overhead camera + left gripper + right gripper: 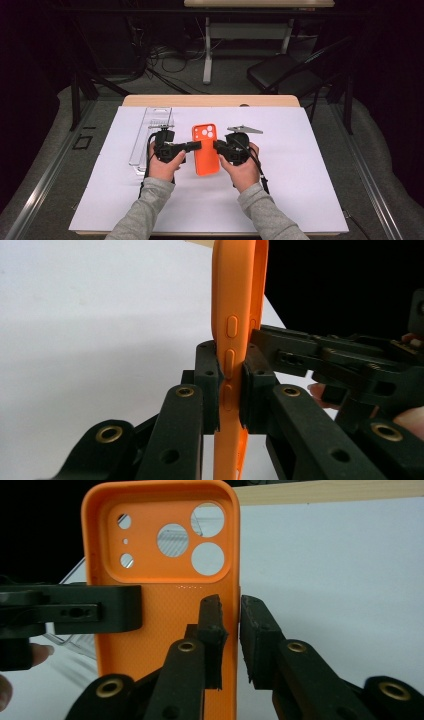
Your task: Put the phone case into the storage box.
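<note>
Basically the orange phone case [206,150] sits mid-table, light and floppy silicone, left gripper [231,385] clamped on its 9 o'clock edge, right gripper [231,630] at its 3 o'clock edge with pads just slack, so grip rims, not the thin back.

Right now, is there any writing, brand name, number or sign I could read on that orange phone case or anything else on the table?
None: no readable text anywhere.
Orange phone case: plain inside, camera cut-outs, no logo or lettering.
Its side edge: blank raised buttons, no marks.
Clear plastic tray: no label legible.
White table cover: blank.
Left tool and right tool: black, no visible markings.
</note>
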Demonstrator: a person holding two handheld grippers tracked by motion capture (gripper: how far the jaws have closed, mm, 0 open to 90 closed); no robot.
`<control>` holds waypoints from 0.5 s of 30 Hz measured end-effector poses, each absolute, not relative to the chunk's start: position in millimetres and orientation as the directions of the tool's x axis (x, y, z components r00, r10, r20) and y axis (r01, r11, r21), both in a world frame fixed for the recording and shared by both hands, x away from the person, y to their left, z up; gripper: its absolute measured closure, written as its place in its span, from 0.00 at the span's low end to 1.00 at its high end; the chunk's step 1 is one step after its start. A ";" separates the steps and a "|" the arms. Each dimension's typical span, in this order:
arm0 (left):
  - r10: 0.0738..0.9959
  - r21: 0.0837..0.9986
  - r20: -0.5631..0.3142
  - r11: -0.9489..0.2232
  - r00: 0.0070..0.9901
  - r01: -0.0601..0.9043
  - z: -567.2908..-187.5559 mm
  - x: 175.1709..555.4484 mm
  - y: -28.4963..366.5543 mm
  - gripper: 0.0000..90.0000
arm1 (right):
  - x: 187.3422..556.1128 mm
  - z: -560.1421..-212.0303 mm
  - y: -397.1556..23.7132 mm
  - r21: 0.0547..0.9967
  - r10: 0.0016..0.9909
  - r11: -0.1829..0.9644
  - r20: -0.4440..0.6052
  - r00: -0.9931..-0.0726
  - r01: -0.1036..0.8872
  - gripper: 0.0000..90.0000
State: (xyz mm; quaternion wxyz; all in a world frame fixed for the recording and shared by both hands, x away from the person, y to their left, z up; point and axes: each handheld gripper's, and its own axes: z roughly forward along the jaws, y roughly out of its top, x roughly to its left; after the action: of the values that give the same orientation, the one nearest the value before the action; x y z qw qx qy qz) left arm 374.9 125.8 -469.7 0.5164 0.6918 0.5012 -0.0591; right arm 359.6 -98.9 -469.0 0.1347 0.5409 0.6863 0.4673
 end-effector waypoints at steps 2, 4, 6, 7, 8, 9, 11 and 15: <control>0.633 0.657 -0.599 0.038 0.490 0.753 -469.5 374.9 126.6 0.90 | 358.0 -467.3 -99.2 0.791 0.863 -0.017 0.321 -0.391 0.611 0.85; 0.634 0.658 -0.599 0.042 0.489 0.752 -469.3 375.1 127.4 0.90 | 356.7 -465.9 -100.2 0.792 0.858 -0.013 0.322 -0.401 0.610 0.83; 0.635 0.661 -0.598 0.047 0.488 0.749 -469.2 375.4 128.3 0.90 | 356.1 -464.9 -101.5 0.796 0.851 -0.008 0.323 -0.413 0.606 0.79; 0.635 0.662 -0.598 0.047 0.489 0.748 -469.2 375.7 128.9 0.90 | 356.1 -464.4 -102.2 0.800 0.846 -0.001 0.321 -0.426 0.600 0.75; 0.635 0.662 -0.599 0.051 0.487 0.748 -469.0 375.8 129.4 0.90 | 355.8 -464.0 -102.7 0.801 0.844 0.003 0.319 -0.431 0.599 0.75; 0.635 0.663 -0.599 0.051 0.488 0.747 -469.0 375.9 129.6 0.90 | 355.4 -463.5 -103.6 0.800 0.841 0.010 0.317 -0.437 0.600 0.73; 0.633 0.666 -0.599 0.054 0.491 0.744 -468.8 376.0 130.6 0.90 | 355.4 -463.3 -104.6 0.800 0.834 0.023 0.316 -0.453 0.600 0.70; 0.636 0.674 -0.594 0.060 0.493 0.736 -468.0 376.3 132.2 0.90 | 355.0 -462.7 -108.0 0.800 0.826 0.040 0.310 -0.471 0.598 0.65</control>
State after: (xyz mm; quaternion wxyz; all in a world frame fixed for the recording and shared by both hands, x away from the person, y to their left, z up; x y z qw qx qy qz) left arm 376.3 132.2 -468.0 0.5278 0.6840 0.5013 -0.0474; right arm 355.0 -108.0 -462.7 0.1189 0.5005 0.7114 0.4789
